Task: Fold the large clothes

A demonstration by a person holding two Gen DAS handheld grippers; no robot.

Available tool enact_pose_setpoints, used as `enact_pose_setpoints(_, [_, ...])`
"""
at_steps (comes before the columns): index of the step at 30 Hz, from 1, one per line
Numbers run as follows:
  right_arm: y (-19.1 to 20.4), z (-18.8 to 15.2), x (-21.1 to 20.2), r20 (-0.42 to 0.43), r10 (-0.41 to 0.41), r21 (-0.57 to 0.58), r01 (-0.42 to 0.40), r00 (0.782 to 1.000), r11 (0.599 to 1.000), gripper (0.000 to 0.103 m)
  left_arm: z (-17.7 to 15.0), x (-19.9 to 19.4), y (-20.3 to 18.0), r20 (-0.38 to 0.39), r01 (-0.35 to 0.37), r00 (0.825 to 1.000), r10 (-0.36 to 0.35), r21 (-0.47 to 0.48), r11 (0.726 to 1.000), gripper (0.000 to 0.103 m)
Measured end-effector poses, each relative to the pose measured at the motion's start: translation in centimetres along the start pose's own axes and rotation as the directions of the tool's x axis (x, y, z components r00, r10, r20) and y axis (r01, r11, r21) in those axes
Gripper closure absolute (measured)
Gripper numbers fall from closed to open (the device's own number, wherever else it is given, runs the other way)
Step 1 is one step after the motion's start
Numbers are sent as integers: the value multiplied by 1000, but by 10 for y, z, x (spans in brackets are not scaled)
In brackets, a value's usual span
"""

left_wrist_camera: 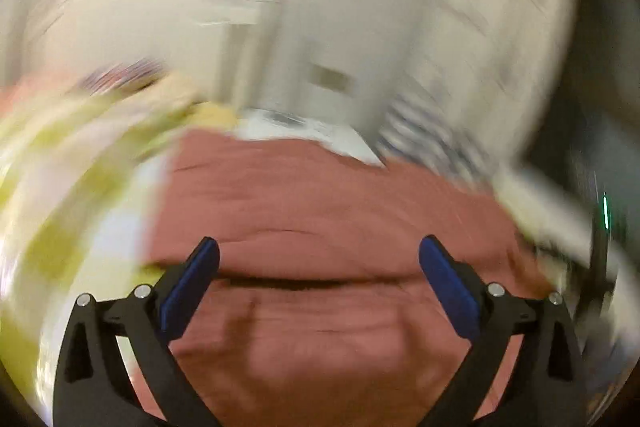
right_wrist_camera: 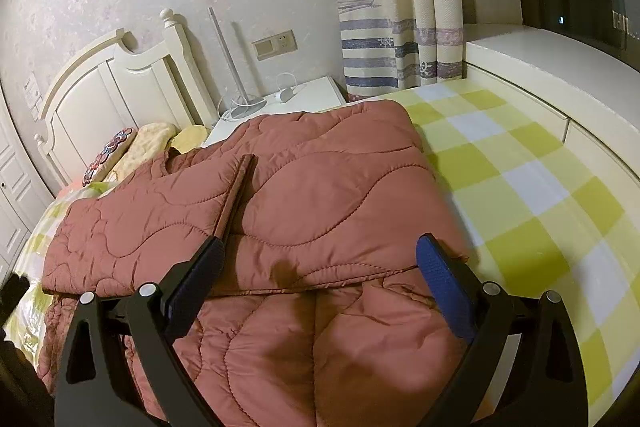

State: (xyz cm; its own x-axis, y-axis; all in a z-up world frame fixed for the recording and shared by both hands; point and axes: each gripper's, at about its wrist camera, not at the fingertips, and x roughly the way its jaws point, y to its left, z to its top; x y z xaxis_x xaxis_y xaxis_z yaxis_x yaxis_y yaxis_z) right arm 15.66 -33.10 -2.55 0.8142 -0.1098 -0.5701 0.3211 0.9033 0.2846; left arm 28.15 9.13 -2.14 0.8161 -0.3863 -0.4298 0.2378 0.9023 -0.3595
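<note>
A rust-red quilted coat (right_wrist_camera: 320, 211) lies partly folded on a bed with a yellow and white checked sheet (right_wrist_camera: 532, 187). One flap lies folded over the lower part, with its edge running across between my right fingers. My right gripper (right_wrist_camera: 320, 259) is open and empty, just above that fold edge. In the left wrist view, which is heavily blurred, the same coat (left_wrist_camera: 320, 195) fills the lower middle. My left gripper (left_wrist_camera: 320, 259) is open and empty over a crease in it.
A cream headboard (right_wrist_camera: 108, 83) and pillows (right_wrist_camera: 132, 147) stand at the far left. A white nightstand (right_wrist_camera: 296, 99) with a lamp pole and cables is behind the coat. Striped curtains (right_wrist_camera: 392, 27) hang at the back. A cream ledge (right_wrist_camera: 560, 67) borders the bed's right side.
</note>
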Motion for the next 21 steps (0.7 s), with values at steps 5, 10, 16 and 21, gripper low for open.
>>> enact_pose_setpoints(5, [1,-1,1,-7,-3,-13,3,1000,1000,11,-17,-5,117,-36,-103,994,99,-511,853,5])
enact_pose_setpoints(10, [8,-1,-1,-7,37,-44,-38,999,998,14,-14,-3,120,-64,-148,989,133,-434,889,6])
enact_pose_setpoints(16, [36,2,-5,-52,154,-69,-157,987,985,14,-12,0,67,-45,-178,984,172,-217,960,5])
enact_pose_setpoints(21, [55,1,43,-267,216,77,-202,939,976,18,-11,3,58,-44,-173,985,167,-236,956,4])
